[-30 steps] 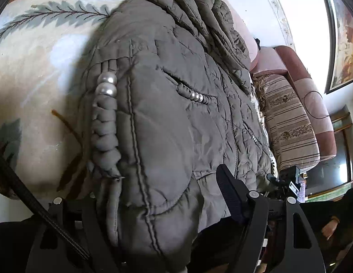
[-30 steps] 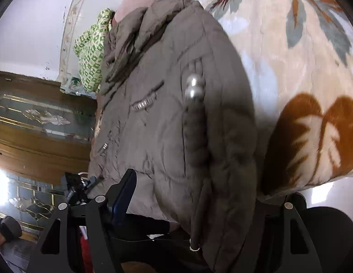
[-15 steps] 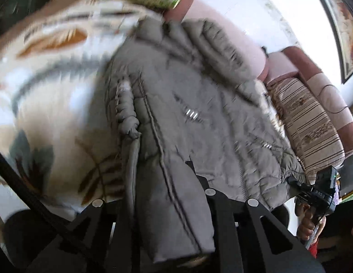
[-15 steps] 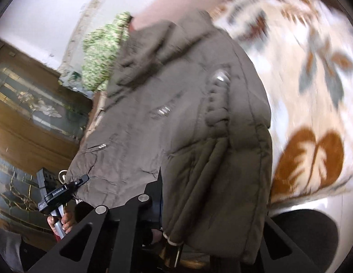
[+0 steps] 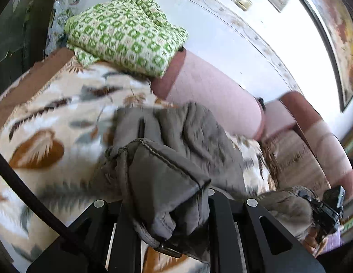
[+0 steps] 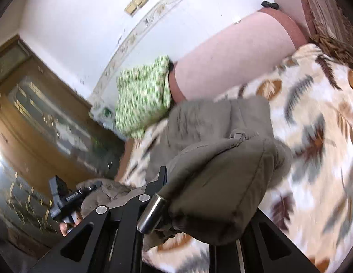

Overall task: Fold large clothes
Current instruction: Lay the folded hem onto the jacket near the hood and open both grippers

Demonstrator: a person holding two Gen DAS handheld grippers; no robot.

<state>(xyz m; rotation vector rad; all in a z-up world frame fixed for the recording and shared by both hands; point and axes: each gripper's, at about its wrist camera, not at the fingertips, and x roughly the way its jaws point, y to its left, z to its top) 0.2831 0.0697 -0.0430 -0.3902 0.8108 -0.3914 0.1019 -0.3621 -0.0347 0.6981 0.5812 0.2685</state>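
The left gripper [image 5: 167,207] pinches a padded corner of the coat [image 5: 194,136], the cloth bunched between its jaws. The right gripper [image 6: 199,195] likewise clamps the other corner, a metal toggle [image 6: 151,213] hanging just beside its left finger. Ahead of both, the rest of the coat lies on the leaf-print blanket [image 5: 53,118]. Farther off sit a pink bolster [image 6: 231,63] and green checked cloth [image 5: 124,34].
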